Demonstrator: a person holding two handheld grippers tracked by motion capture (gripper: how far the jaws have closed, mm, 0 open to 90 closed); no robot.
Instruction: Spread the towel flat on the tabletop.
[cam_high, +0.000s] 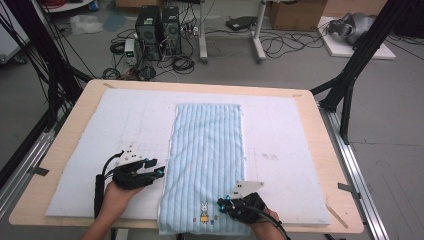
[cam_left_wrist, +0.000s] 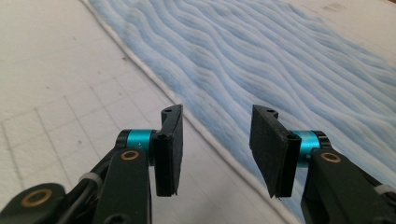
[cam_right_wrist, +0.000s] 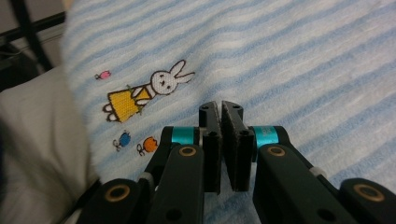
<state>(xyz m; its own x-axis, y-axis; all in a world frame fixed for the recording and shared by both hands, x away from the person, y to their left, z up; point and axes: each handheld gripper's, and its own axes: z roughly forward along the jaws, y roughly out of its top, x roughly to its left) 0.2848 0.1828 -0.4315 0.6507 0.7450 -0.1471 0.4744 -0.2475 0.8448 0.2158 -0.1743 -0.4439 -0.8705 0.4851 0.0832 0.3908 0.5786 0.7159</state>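
Observation:
A light blue striped towel (cam_high: 207, 150) lies flat and lengthwise down the middle of the table, its near end hanging slightly over the front edge. A small rabbit picture (cam_high: 204, 210) is stitched near that end. My left gripper (cam_high: 161, 171) sits at the towel's left edge. In the left gripper view it (cam_left_wrist: 217, 144) is open, the jaws straddling the white hem of the towel (cam_left_wrist: 280, 60). My right gripper (cam_high: 222, 203) rests over the towel's near end, right of the rabbit. In the right gripper view it (cam_right_wrist: 220, 112) is shut just beside the rabbit (cam_right_wrist: 144, 91), with no cloth seen between the pads.
The towel lies on a white foam mat (cam_high: 115, 130) covering a wooden table (cam_high: 320, 130). Black frame posts (cam_high: 350, 75) stand at both far sides. Computer towers (cam_high: 157, 30) and cables lie on the floor beyond the table.

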